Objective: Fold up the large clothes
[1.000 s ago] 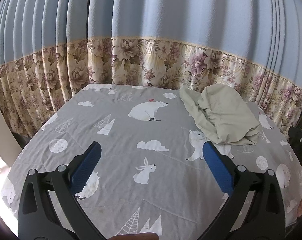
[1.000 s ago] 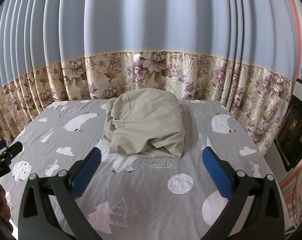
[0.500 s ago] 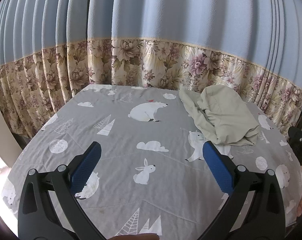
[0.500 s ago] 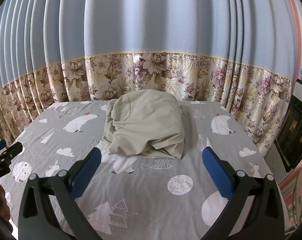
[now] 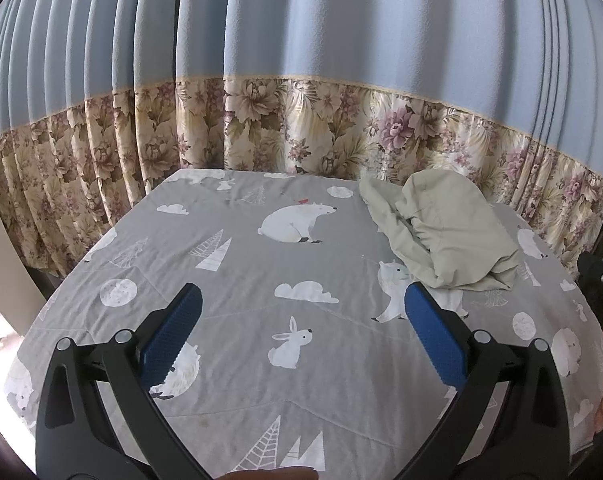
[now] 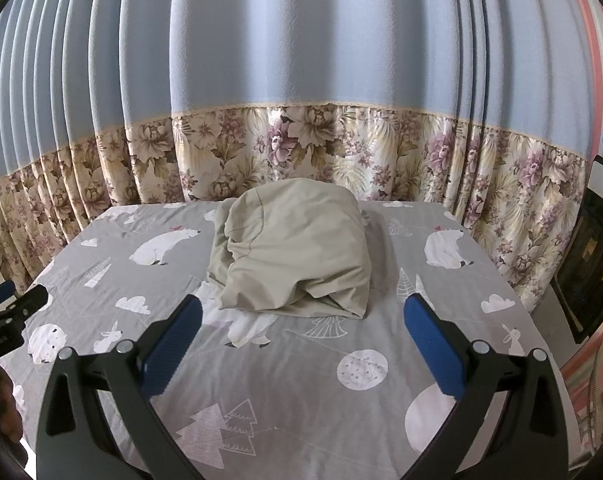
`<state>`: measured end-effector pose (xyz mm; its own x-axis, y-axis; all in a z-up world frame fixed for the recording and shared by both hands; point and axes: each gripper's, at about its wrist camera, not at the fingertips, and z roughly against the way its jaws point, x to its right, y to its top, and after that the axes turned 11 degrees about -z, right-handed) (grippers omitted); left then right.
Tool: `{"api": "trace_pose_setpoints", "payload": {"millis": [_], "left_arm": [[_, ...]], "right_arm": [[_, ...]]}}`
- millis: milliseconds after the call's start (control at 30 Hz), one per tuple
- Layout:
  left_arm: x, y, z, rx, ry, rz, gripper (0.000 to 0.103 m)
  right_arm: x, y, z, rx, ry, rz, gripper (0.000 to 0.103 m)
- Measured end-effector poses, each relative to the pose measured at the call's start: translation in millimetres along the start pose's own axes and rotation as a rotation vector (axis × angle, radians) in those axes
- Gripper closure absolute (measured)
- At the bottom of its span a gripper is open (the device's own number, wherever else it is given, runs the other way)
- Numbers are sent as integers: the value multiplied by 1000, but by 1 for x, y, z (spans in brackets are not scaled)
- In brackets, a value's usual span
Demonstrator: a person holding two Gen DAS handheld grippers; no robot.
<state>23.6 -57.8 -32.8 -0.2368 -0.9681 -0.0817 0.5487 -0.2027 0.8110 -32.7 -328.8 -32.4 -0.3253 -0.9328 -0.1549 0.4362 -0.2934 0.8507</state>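
Note:
A crumpled beige garment (image 6: 293, 252) lies in a heap on the grey animal-print bedsheet (image 6: 301, 380), near the far edge by the curtain. It also shows at the far right in the left wrist view (image 5: 445, 232). My right gripper (image 6: 301, 332) is open and empty, above the sheet just short of the garment. My left gripper (image 5: 301, 328) is open and empty, over the sheet (image 5: 241, 280) to the left of the garment. The left gripper's black frame shows at the left edge of the right wrist view (image 6: 9, 312).
A blue curtain with a floral lower band (image 6: 301, 148) hangs close behind the bed. A dark appliance (image 6: 593, 256) stands beyond the bed's right side. The bed's left edge (image 5: 61, 280) drops to the floor.
Both grippers stay open and almost still. The views have shifted only very slightly; the garment has not moved.

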Motion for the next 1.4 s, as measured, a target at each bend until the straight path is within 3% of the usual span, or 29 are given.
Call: {"api": "trace_pose_setpoints", "payload": {"millis": [1233, 1400], "left_arm": [[-1, 1, 0, 1, -2, -5, 3], [0, 1, 1, 33, 3, -16, 3]], "right_arm": [[4, -3, -2, -6, 4, -4, 2], [4, -3, -2, -7, 3, -4, 2]]}}
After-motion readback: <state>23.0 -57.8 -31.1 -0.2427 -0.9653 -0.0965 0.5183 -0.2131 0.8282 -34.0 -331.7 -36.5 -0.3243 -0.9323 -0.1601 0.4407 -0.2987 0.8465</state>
